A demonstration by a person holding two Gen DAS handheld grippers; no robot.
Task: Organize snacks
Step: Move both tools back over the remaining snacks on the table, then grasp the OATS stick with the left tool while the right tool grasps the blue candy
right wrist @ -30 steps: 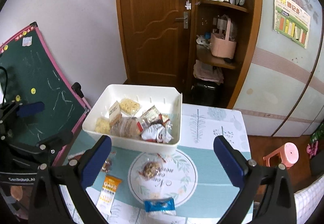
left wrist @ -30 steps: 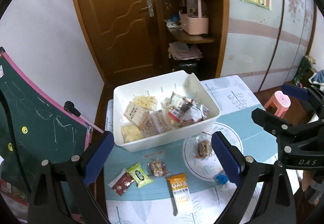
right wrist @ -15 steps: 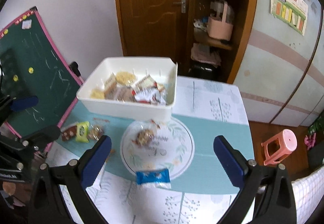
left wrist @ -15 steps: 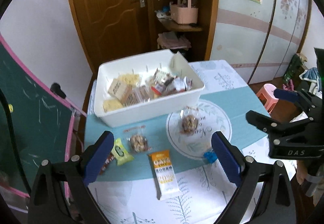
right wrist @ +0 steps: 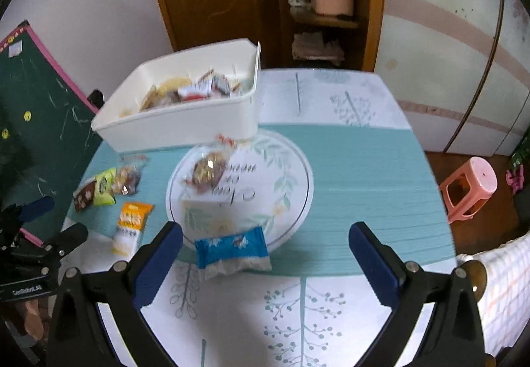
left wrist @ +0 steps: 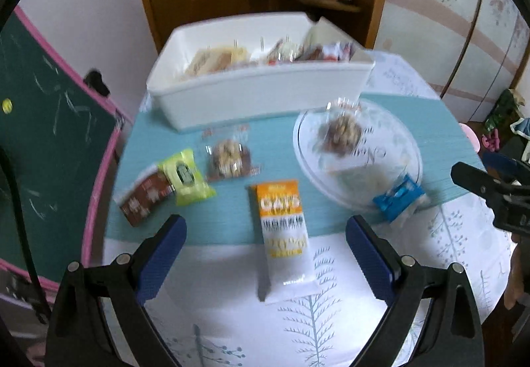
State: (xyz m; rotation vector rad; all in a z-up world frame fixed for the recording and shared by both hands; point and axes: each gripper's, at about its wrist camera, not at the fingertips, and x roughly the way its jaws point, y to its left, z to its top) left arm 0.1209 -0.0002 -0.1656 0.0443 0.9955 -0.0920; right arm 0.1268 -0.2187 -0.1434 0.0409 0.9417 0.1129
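Left wrist view: left gripper point(left wrist: 265, 254), fingers apart, has dropped toward oat bar point(left wrist: 283, 227).

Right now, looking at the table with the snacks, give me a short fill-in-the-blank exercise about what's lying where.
1. The loose snacks belong in the ____ bin at the back of the table.
2. The packet lying between the left claw fingers is orange and ____.
3. The blue packet lies nearest the ____ claw.
4. Both claws are ____ and hold nothing.

Missing words: white; white; right; open
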